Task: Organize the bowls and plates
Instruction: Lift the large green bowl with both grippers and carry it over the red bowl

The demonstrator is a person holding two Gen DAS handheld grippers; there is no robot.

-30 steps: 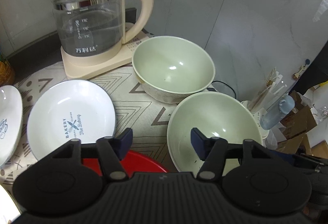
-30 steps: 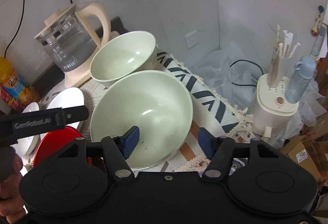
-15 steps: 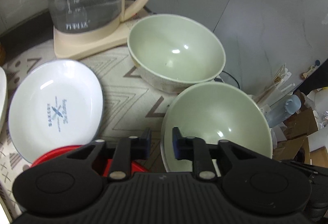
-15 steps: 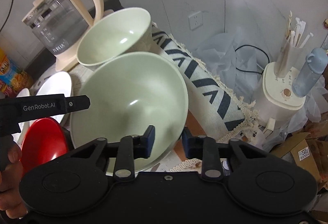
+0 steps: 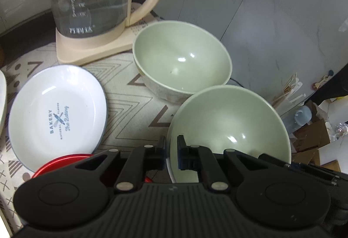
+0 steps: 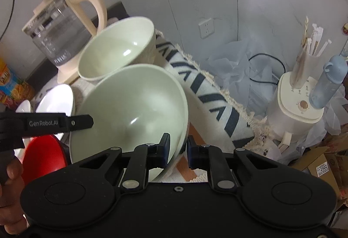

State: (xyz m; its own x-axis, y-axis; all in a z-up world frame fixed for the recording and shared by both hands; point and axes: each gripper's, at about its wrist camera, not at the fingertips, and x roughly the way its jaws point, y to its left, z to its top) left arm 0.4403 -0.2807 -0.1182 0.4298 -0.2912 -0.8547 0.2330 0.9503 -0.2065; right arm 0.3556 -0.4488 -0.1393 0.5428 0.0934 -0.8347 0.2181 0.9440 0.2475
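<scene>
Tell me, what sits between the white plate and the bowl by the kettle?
Nothing: only bare patterned cloth between plate and bowl, in the left wrist view.

Probably home kitchen; kettle [image 5: 91,0], bowls [image 5: 182,59].

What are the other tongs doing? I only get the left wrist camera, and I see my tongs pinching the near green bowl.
Observer: The right tongs pinch that near bowl too, on the other side of its rim, with one finger inside and one outside.
Operator: Who holds my tongs?
Observer: A bare hand holds the handle of the left tongs.
Operator: What's behind the table?
Observer: A wall socket, to the right of the far bowl.
</scene>
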